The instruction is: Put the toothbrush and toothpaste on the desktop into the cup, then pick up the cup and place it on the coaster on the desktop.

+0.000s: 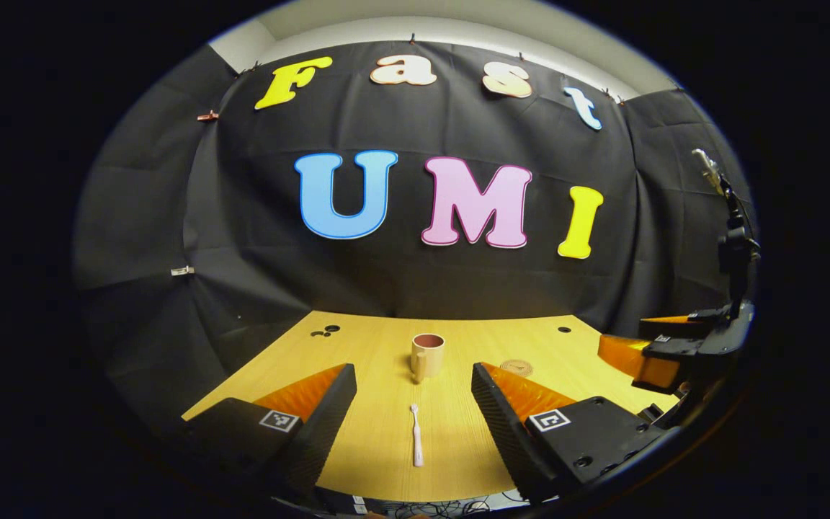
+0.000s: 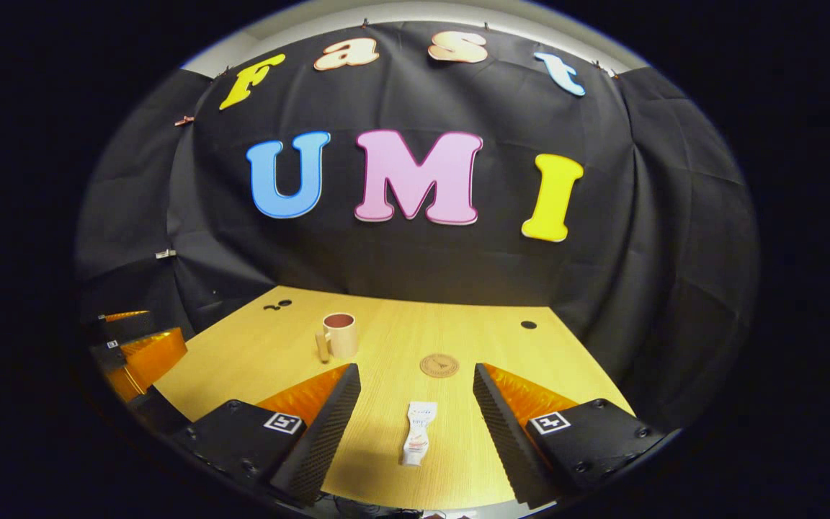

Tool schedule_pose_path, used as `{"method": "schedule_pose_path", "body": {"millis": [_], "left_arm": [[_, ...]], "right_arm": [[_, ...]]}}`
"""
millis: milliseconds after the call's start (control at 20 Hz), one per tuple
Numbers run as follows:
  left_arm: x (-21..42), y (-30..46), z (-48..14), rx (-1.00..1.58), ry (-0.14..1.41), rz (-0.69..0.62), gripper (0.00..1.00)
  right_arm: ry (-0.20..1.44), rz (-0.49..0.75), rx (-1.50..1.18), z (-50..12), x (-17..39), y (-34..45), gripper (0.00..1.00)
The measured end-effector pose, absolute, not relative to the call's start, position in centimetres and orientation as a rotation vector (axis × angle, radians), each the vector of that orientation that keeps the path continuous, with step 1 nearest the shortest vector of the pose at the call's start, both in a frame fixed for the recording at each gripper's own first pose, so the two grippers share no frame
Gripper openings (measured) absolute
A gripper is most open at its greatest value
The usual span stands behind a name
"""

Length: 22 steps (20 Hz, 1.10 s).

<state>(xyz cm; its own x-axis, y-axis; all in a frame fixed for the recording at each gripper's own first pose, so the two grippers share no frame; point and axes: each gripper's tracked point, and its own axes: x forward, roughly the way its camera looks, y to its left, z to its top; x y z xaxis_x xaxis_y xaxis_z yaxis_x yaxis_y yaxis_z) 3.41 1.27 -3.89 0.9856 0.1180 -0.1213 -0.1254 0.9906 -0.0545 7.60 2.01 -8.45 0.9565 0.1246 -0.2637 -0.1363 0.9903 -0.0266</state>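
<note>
The cup stands upright on the wooden desktop, its mouth open upward and its handle turned toward the near edge of the desktop in the left gripper view. Everything else is placed from that cup.

In the left gripper view, the left gripper hangs above the near edge of the desktop with its two fingers spread wide apart, gripping nothing. The toothbrush lies flat on the wood on the near side of the cup, apart from it, in line with the gap between the fingers, its bristled head pointing toward the cup. The round coaster lies flat just to the right of the cup, partly behind the tip of the gripper's right finger. Farther right of the cup, off the desktop's edge, the right gripper shows with its orange finger backs.

In the right gripper view, the right gripper also hovers with its fingers held wide apart and nothing between them. The cup sits toward the left of the desktop, with its handle on its left side. The coaster lies to the right of the cup and nearer the camera, not touching it. The toothpaste, a small white tube, lies flat nearer still, beyond the coaster from the cup, between the two fingers. Left of the cup, past the desktop's edge, the left gripper shows.
</note>
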Motion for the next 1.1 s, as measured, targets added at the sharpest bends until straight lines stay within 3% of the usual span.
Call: {"method": "schedule_pose_path", "body": {"millis": [400,1100], "left_arm": [[5.0,1.9,-6.3,-0.040,0.231,0.194,0.98],[6.9,2.5,-9.0,-0.009,0.368,0.299,1.00]], "right_arm": [[0.535,0.152,-0.031,-17.1,12.6,1.9,0.98],[0.938,0.126,-0.006,-32.1,15.8,0.5,0.98]]}}
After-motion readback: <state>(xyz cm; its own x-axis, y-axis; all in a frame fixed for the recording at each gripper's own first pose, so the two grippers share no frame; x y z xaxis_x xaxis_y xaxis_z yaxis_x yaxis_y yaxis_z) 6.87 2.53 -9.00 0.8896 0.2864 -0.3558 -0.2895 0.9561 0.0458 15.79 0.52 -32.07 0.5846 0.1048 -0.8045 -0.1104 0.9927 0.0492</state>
